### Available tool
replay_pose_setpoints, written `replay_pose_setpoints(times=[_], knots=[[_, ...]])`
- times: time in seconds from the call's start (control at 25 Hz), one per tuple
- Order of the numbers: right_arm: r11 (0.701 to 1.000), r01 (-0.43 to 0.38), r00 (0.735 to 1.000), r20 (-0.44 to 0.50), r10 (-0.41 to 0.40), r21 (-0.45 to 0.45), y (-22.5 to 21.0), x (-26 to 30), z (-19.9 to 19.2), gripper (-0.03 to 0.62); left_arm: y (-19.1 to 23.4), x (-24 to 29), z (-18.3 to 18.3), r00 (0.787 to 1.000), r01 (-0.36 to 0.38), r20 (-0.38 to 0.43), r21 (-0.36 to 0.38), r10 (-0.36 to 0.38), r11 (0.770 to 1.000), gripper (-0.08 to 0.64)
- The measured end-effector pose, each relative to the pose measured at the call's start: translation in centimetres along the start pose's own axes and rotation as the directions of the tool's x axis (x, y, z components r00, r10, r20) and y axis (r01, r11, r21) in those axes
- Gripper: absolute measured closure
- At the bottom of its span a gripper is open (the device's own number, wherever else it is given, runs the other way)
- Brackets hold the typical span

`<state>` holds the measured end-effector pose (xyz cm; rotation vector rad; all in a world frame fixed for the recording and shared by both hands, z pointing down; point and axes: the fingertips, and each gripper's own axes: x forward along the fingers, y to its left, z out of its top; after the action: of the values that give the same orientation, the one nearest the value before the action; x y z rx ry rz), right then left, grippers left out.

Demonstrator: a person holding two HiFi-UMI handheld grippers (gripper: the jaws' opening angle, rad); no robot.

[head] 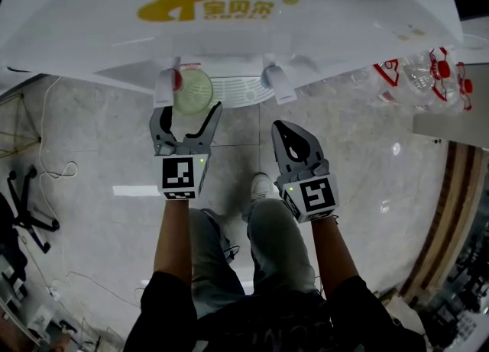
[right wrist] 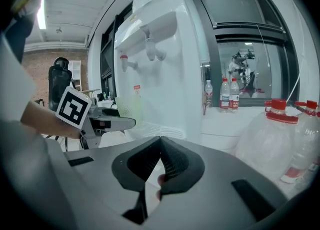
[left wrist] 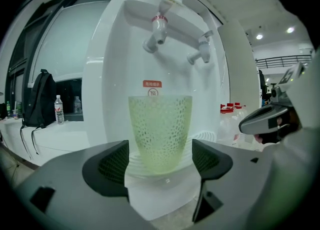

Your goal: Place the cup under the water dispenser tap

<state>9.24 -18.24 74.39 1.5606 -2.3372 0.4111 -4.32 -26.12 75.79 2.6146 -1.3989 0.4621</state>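
So the green cup (left wrist: 160,129) sits right between the jaws of the left gripper (left wrist: 160,160). They're spread wide, with neither pad touching it, and the red-ringed tap (left wrist: 158,30) is straight above. The right gripper (right wrist: 160,160) is clenched tight on nothing.

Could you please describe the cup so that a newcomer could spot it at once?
Find the white dispenser; on its drip tray, below the red-banded tap, stands the cup, between the jaws of the open left claw. It is the only pale green, net-patterned thing there; the bottles nearby are clear with red caps.
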Motion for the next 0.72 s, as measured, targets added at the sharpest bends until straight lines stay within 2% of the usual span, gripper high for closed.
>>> replay_pose_setpoints(times=[0.28,0.52,0.72], knots=[[1.0,0.003,1.0,-0.01,-0.003,-0.005,0.3,-1.7,2.3,0.577,0.9,-2.9,-0.9,0.998,-0.009,-0.061,-0.078,0.004,0.997,0.167],[1.0,-0.008,1.0,-0.014,0.008,-0.004,1.7,-3.7,5.2,0.577,0.3,-6.8,2.2,1.0,-0.002,-0.013,-0.149,0.0,0.989,0.171],[1.0,-0.015,1.0,-0.008,0.015,-0.006,3.1,-6.1,8.7,0.577,-0.6,-10.3,5.5,1.0,-0.013,-0.009,-0.139,0.012,0.99,0.29]])
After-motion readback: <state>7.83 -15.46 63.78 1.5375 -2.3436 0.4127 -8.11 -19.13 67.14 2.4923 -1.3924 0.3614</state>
